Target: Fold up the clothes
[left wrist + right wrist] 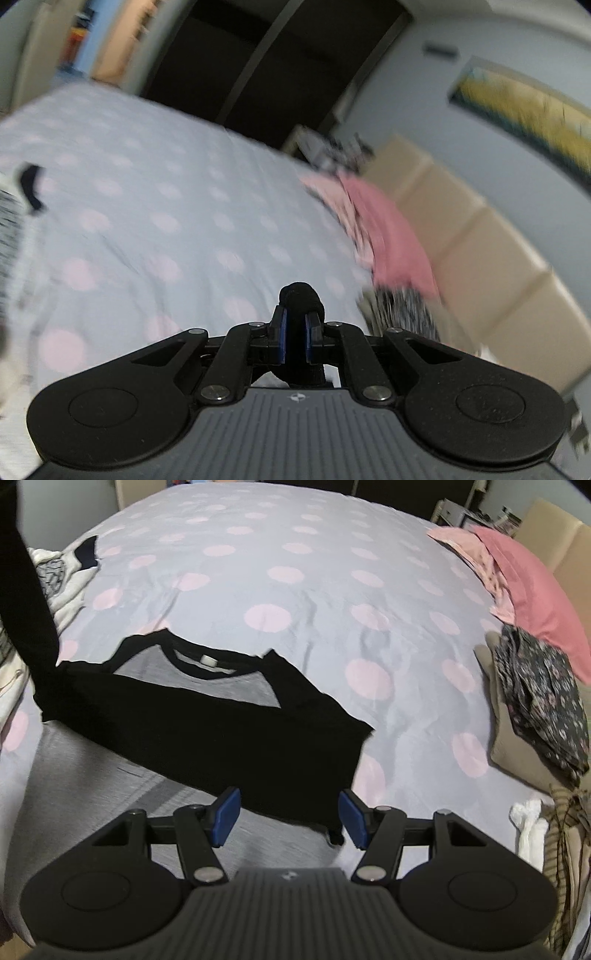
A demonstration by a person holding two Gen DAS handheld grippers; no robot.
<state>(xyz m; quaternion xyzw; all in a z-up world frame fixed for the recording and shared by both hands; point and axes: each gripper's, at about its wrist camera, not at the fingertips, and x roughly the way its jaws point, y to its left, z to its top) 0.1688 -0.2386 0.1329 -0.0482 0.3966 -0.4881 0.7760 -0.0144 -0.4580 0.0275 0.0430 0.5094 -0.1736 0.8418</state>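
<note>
Raglan shirt [207, 716], grey body with black sleeves, lying limp on the polka-dot bedspread [295, 576]; soft, light, drapes freely. Left gripper [295, 325] is clamped on black sleeve fabric [301, 295]; right gripper [288, 818] hovers agape over the shirt's near sleeve. Hems and cuffs look likeliest to give firm purchase.

Shirt [207, 720] on bed [314, 602]; clothes pile [535, 686] right.

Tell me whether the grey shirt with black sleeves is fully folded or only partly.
Partly folded. One black sleeve lies across the grey shirt with black sleeves; the other hangs from the left gripper. The body is still spread flat.
</note>
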